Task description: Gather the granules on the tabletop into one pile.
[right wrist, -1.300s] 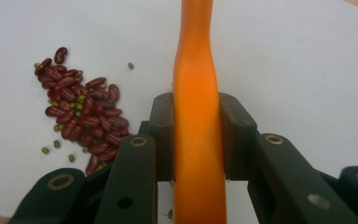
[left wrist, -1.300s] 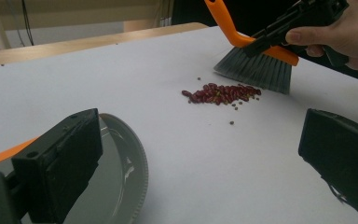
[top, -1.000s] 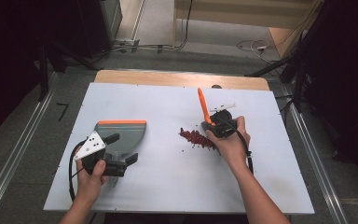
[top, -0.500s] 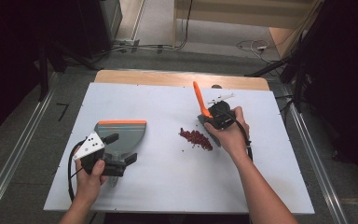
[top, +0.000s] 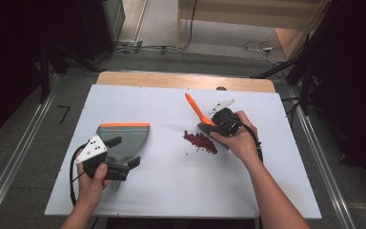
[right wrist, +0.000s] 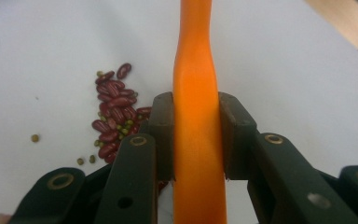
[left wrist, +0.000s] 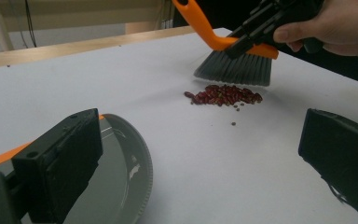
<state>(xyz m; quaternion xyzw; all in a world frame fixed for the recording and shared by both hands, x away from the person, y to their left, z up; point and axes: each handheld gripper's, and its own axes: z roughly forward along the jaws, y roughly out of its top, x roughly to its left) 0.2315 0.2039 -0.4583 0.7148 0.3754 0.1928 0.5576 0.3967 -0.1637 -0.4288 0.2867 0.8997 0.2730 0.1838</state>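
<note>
A grey dustpan (top: 124,138) with an orange lip lies on the white table (top: 181,191) at the left. My left gripper (top: 126,151) rests over its handle end, jaws wide apart; in the left gripper view the dustpan (left wrist: 121,186) sits under the left jaw and bare table lies between the jaws. My right gripper (top: 214,126) is shut on the orange handle of a hand brush (top: 195,109). The brush's grey bristles (left wrist: 235,70) hover just behind a small pile of red beans (top: 200,142) (left wrist: 223,94) (right wrist: 114,121), with a few green ones mixed in.
A wooden strip (top: 171,78) runs along the table's far edge. Cables lie on the floor (top: 252,45) beyond it. Metal rails flank the table on both sides. A few stray beans (left wrist: 233,123) sit in front of the pile.
My right hand has turned the brush so its orange handle leans further left. The pile of beans and my left gripper have stayed in place.
</note>
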